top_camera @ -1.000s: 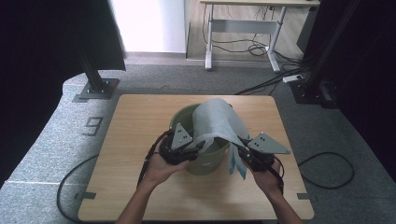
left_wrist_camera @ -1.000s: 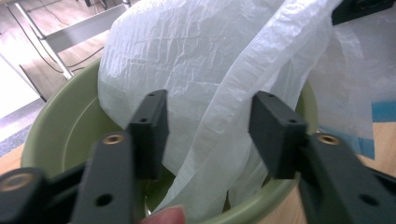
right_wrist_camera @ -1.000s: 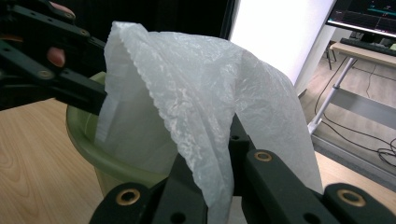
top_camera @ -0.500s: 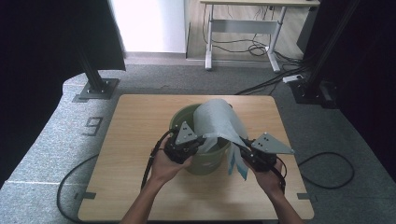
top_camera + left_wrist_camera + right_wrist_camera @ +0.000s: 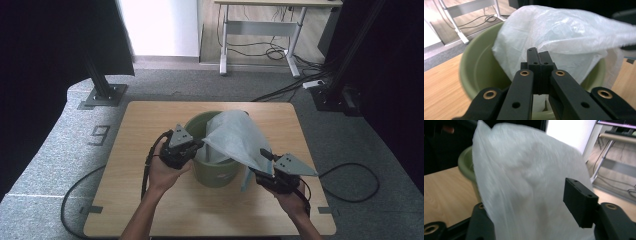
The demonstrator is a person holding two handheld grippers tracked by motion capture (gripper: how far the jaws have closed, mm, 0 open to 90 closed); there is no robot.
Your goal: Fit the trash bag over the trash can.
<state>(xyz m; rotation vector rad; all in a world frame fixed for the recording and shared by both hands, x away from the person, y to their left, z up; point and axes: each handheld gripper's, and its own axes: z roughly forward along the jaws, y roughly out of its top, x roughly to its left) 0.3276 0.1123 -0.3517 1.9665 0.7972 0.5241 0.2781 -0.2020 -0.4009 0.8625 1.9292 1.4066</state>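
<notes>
A green bucket (image 5: 216,174) stands mid-table with a white translucent plastic bag (image 5: 235,136) stretched over its mouth. My left gripper (image 5: 200,144) sits at the bucket's left rim, shut on the bag's edge. In the left gripper view its jaws (image 5: 539,53) meet at the bag (image 5: 564,37), above the bucket (image 5: 475,67). My right gripper (image 5: 264,156) is at the bucket's right side with the bag running to it. In the right gripper view the bag (image 5: 524,182) hangs between the spread jaws, hiding the left one. The right pad (image 5: 579,203) stands clear of it, and the bucket (image 5: 466,161) is behind.
The wooden table (image 5: 150,120) has bare surface to the left, right and front of the bucket. Black cables (image 5: 350,182) trail off both sides of the table. A stand base (image 5: 102,95) and a desk frame (image 5: 260,30) are on the floor beyond.
The two grippers have drawn slightly apart, the left one up and left and the right one toward the person. The bag now lies stretched flatter across the bucket's mouth.
</notes>
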